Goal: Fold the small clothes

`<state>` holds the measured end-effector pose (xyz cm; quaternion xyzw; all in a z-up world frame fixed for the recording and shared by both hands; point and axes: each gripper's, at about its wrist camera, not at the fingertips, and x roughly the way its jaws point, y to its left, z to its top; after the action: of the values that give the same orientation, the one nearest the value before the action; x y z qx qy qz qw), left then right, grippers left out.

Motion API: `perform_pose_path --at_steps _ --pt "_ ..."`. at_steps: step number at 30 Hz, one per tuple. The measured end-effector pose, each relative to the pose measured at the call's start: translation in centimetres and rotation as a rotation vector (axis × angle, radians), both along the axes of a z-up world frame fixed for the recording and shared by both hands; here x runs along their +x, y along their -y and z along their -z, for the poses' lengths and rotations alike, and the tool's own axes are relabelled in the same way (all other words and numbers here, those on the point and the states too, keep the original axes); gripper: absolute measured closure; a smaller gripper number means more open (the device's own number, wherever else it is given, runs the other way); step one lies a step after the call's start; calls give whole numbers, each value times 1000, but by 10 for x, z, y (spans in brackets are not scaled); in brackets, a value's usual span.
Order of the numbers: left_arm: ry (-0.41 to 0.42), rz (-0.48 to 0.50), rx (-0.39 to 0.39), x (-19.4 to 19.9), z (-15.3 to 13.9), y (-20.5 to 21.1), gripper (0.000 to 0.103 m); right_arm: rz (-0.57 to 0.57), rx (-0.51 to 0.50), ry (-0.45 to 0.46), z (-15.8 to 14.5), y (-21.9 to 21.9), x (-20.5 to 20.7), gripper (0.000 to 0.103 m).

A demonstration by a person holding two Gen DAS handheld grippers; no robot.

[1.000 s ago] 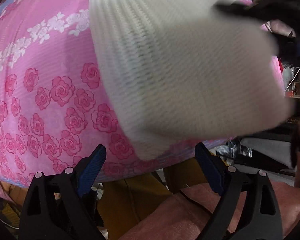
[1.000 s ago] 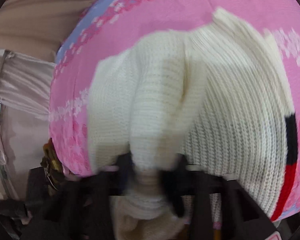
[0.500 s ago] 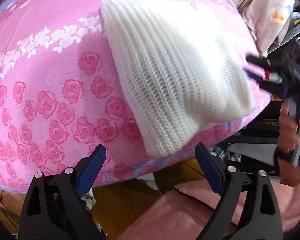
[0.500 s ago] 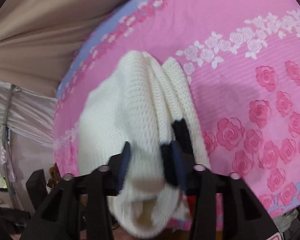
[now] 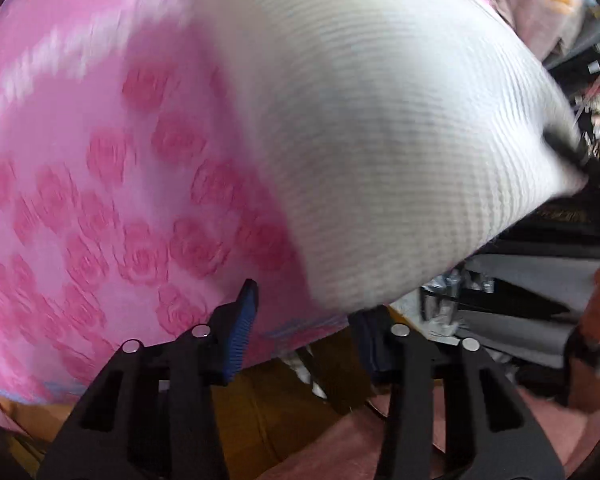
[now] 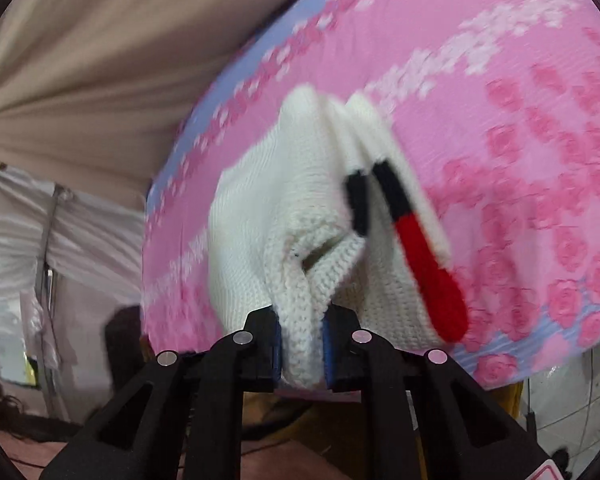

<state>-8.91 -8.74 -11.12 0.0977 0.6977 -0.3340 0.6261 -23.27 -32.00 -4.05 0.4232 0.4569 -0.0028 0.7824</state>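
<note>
One claw [image 6: 300, 344] now clamps sweater [image 6: 296, 232], lifted

Setting: domestic interior, probably a bedroom or a living space doubling as storage.

Evidence:
- Pink rose-print bedsheet [image 6: 520, 128] with a lilac border band, spread over a raised surface; a bed or a covered worktop, which of the two cannot be told.
- Beige draped curtain [image 6: 100, 60] at 10 o'clock in the right wrist view.
- Pale satin-like fabric [image 6: 16, 232] hung at 9 o'clock, against a metal pole.
- Cluttered dark shelving [image 5: 592, 92] with small household items at 3 o'clock in the left wrist view; heavily blurred.
- Pale bundled cloth [image 5: 540, 12] at 1 o'clock.
</note>
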Motion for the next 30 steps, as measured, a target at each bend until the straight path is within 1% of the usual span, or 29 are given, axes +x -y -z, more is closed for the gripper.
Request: perform_pose_path --at_steps 1,2,3,4,5,7,8,9,10,11,12,13,14,15,16,17,19,20,21,23,24,25,26,27,28,29,30 --pt "12 14 -12 -1 -1 1 63 16 -25 -24 5 4 -7 89" --pt "24 30 -5 -2 -2 3 63 13 -72 -80 19 4 -10 89" --pt "50 37 16 -4 -5 3 62 -6 -110 -161 43 1 -10 89" --pt "81 32 30 -6 -8 3 62 -10 -87 -221 70 -4 -11 89" --pt "107 15 28 -9 -12 0 61 16 -39 -200 81 -4 -16 89" --pt "140 -44 42 -19 -17 -6 59 17 -28 -171 76 0 -20 83" --pt "142 -99 33 -25 -21 -12 58 -11 -40 -156 72 1 -20 77" --pt "136 -140 5 -29 -26 -16 56 -53 -50 -154 70 5 -20 74" --pt "140 -186 -21 -34 -32 -21 55 -106 -64 -165 67 9 -20 74" --pt "153 -219 -32 -37 -38 -24 53 -136 -72 -164 63 16 -21 70" --pt "179 -257 -49 -41 -49 -28 49 -159 -88 -151 55 22 -22 62" --pt "206 -282 -74 -42 -61 -28 47 -167 -116 -144 47 25 -25 58" --pt "243 -301 -106 -39 -73 -26 40 -169 -161 -136 37 29 -28 57" --pt "276 -309 -127 -37 -82 -24 32 -173 -190 -111 27 30 -30 57" --pt "321 -313 -134 -30 -90 -17 29 -174 -212 -75 17 29 -29 56" --pt "355 -308 -122 -22 -96 -9 29 -170 -235 -51 9 27 -27 55" --pt "400 -289 -130 -3 -102 7 29 -145 -294 -23 3 24 -12 55" --pt "430 -289 -117 6 -100 13 29 -121 -324 -24 3 20 1 55" --pt "448 -286 -106 14 -96 10 29 -101 -331 -27 7 17 15 55" --pt "451 -255 -31 23 -74 19 30 -74 -304 -33 20 14 39 54" --pt "446 -248 7 20 -61 23 30 -68 -296 -39 27 13 46 54" --pt "439 -249 24 16 -56 25 30 -66 -304 -47 32 5 56 61" --pt "434 -252 30 16 -50 25 30 -78 -323 -47 33 4 61 84" --pt "442 -261 25 16 -50 23 29 -77 -310 -29 28 5 62 85" --pt "446 -267 25 15 -49 23 28 -50 -267 23 19 12 59 85" --pt "449 -272 26 14 -45 23 26 -33 -246 68 9 14 56 86" --pt "447 -272 30 14 -42 24 24 -28 -259 101 2 17 56 86"
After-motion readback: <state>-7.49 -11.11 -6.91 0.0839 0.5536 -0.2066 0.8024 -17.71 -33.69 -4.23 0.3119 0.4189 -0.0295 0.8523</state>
